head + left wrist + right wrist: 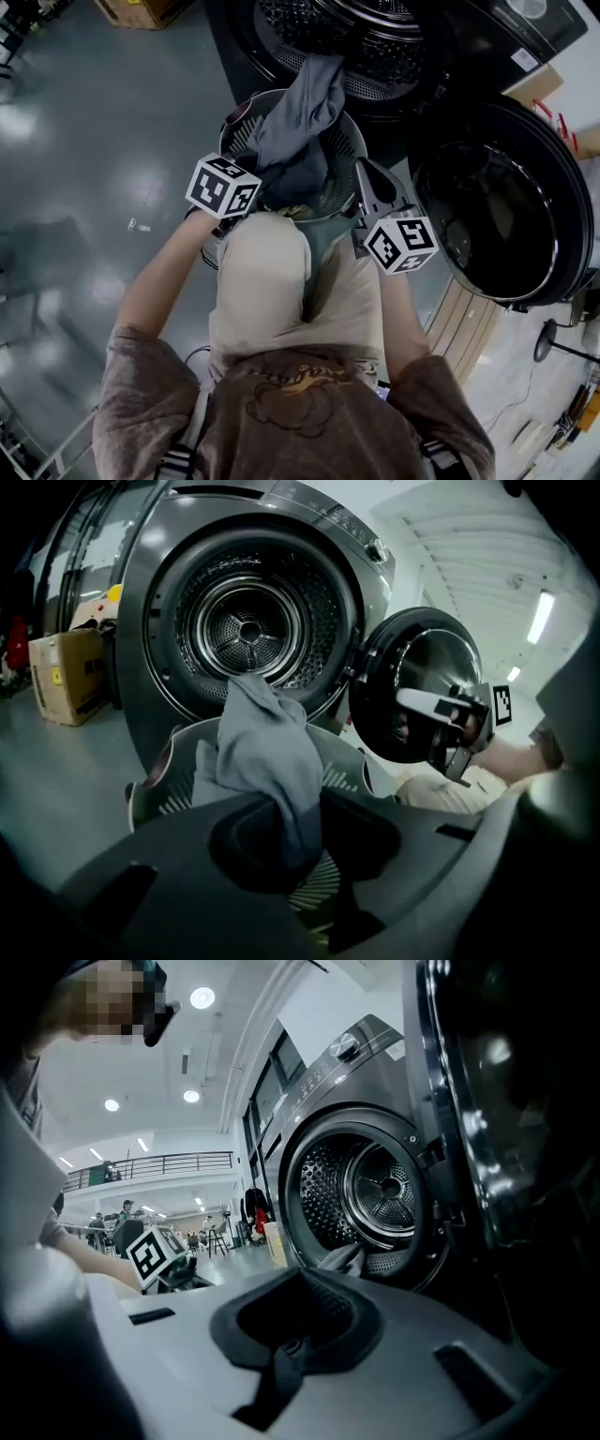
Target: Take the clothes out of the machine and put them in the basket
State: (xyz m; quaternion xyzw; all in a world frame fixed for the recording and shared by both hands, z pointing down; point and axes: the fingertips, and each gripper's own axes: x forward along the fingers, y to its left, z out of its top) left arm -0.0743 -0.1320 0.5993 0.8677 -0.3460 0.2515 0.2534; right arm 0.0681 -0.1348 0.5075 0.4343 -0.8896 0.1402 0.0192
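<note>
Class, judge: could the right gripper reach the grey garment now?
Probably yes: the door is open and the garment drapes from drum to basket ahead of the right gripper, nothing between; its jaws are shut.

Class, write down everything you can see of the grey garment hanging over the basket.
The grey garment is plain, matte, soft-looking cloth, crumpled into loose folds. It hangs in a long drape from about the lip of the machine's drum down into the slotted grey basket. The left gripper is shut on one end, and the cloth bunches upward from between its fingers. Nothing else is seen touching it.
</note>
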